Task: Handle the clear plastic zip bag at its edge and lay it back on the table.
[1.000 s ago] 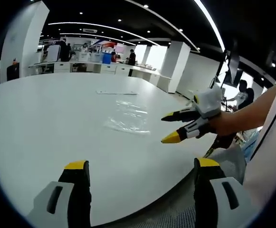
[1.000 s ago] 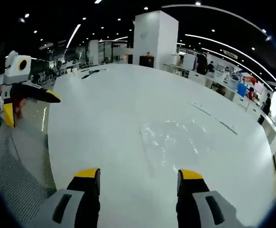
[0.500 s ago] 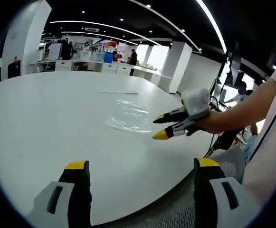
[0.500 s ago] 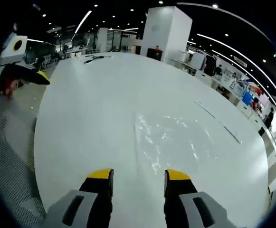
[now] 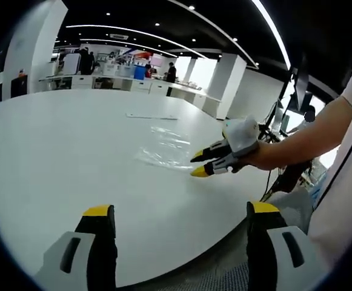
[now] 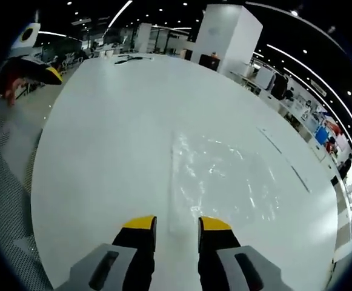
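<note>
1. Long ceiling strip lights (image 5: 127, 30) and small spotlights give even, bright light against a dark ceiling.
2. The white bench (image 5: 60, 151) looks pale and nearly shadowless.
3. Glare sparkles on the clear plastic zip bag (image 6: 221, 179).
4. Fisheye distortion bends straight lines near the edges.

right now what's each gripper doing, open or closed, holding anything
Left gripper: open wide, holding nothing.
Right gripper: fingers narrowed but still apart, holding nothing, at the near edge of the clear zip bag.
</note>
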A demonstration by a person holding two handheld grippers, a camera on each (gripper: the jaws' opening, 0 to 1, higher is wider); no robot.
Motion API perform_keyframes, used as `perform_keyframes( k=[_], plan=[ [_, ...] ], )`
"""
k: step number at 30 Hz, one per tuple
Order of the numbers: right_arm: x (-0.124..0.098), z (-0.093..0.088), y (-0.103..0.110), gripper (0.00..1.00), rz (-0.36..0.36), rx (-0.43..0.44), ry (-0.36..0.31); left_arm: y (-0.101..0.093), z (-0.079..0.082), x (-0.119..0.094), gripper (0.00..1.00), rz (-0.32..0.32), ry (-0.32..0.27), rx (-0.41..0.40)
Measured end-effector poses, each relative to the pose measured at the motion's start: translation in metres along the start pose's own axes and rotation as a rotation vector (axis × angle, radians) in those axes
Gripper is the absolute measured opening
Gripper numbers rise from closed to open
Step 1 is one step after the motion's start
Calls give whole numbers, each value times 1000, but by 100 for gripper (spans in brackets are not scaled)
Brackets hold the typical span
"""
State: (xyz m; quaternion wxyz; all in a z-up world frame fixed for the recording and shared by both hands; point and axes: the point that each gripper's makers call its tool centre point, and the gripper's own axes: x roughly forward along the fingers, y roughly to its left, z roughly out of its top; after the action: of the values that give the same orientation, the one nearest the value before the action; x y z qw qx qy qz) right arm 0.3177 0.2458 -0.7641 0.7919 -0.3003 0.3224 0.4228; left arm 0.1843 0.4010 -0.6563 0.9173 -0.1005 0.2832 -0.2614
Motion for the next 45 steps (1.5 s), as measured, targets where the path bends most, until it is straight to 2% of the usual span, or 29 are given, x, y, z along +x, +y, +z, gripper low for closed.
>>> perform_keyframes(
  k=[19, 23, 30, 45],
  plan=[
    [10, -4, -3, 14, 23, -70, 43, 1, 3, 0, 88, 8, -7, -8],
    [12, -6, -8, 8, 15, -69, 59, 2, 2, 0, 88, 7, -9, -7],
    [11, -8, -7, 4, 26, -90, 89, 2, 3, 0, 88, 6, -10, -6],
    [8, -10, -3, 2, 50, -126, 85, 3, 1, 0, 88, 5, -6, -1]
  ],
)
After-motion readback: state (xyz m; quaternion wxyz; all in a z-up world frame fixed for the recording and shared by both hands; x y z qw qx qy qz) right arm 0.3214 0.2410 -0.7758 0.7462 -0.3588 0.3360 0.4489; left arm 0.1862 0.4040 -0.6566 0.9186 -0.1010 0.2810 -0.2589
